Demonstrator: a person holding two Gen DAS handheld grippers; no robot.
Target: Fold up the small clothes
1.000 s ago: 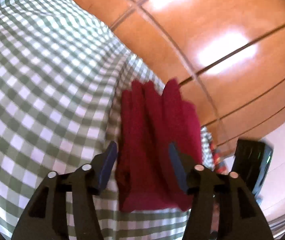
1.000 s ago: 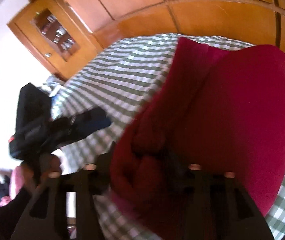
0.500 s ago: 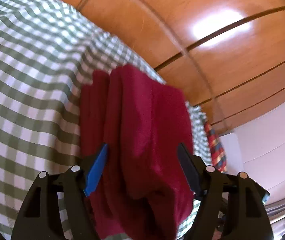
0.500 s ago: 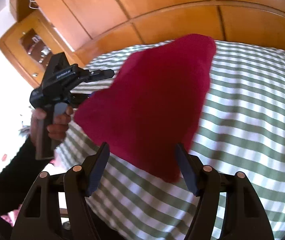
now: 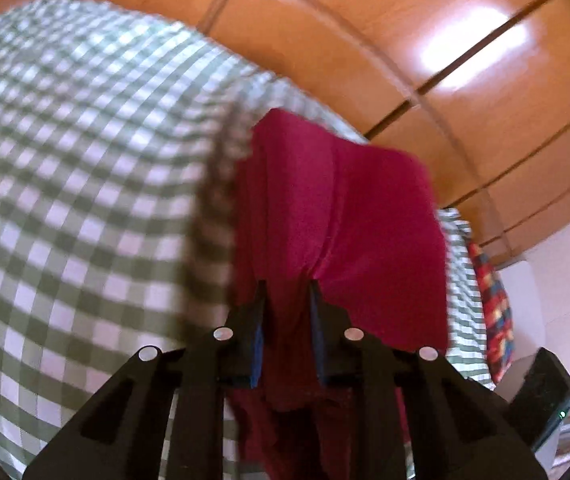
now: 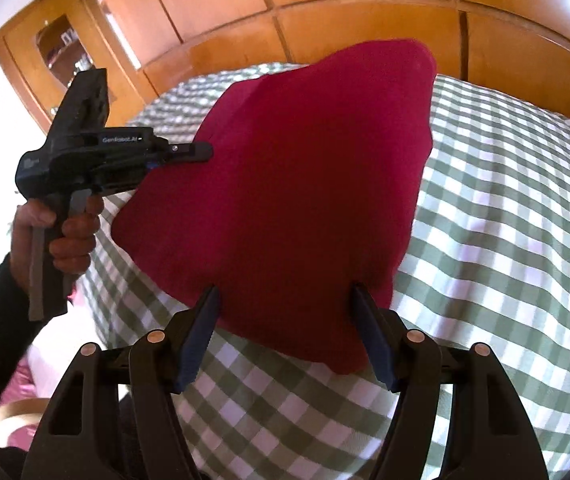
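We see crimson red soft cloth garment (image 6: 305, 184) spread on green-white checked bed cover (image 6: 505, 240). Our left tongs (image 5: 287, 286) clamped on bunched garment edge. Our right tongs (image 6: 285, 292) apart, straddling garment's near corner; contact unclear.

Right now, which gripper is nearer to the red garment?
Left. The left gripper is shut on the red garment at its edge; the right gripper is open, its fingers apart at the near edge.
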